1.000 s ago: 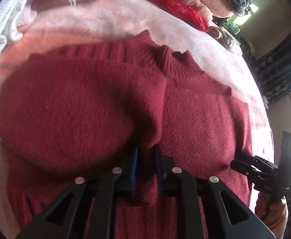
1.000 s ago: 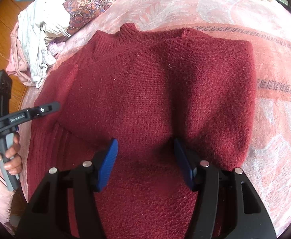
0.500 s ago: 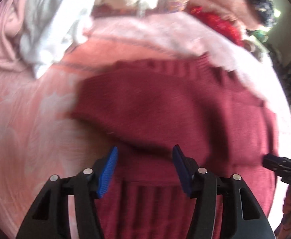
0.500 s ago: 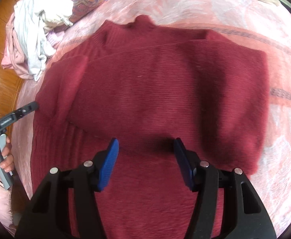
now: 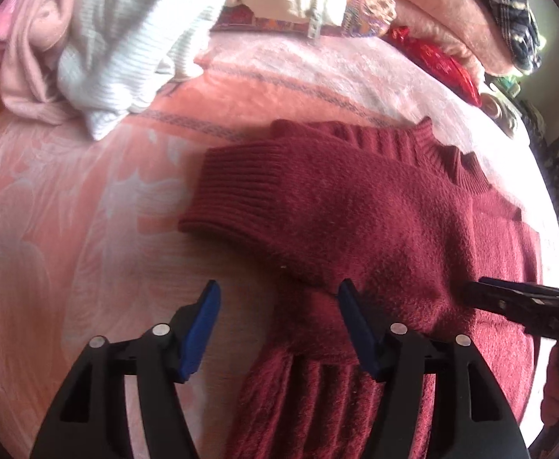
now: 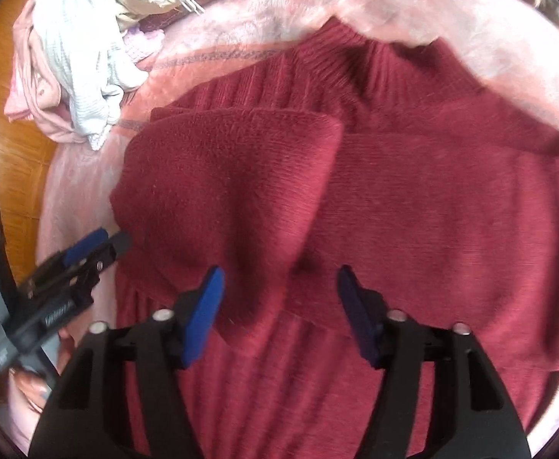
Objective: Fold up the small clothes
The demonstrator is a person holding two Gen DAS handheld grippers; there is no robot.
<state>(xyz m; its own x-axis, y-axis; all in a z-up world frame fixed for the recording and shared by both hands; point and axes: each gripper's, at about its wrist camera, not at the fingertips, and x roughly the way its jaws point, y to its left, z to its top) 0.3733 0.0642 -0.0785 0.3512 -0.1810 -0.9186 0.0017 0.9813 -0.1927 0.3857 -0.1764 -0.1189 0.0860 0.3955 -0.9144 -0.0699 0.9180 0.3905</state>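
From my left wrist view, the maroon sweater lies flat on the pink bed cover. One sleeve is already folded across the body, its ribbed cuff toward the side of the sweater nearest the laundry pile. My left tool hangs over that same side edge, near the ribbed hem; its jaws are opening and nothing is held, though one pad sits just over the knit and the other over bare cover. My right tool comes in from the far side of the sweater, low over the body.

From my right wrist view, the sweater fills the frame, collar at the far end, with the folded sleeve lying on the chest. My right tool is over the lower body, just above the hem ribbing; its jaws are closing, with knit beneath them but nothing visibly pinched yet. My left tool is at the sweater's edge beside the folded sleeve.

I judge the sleeves done; the body fold, hem toward collar, is still to come.
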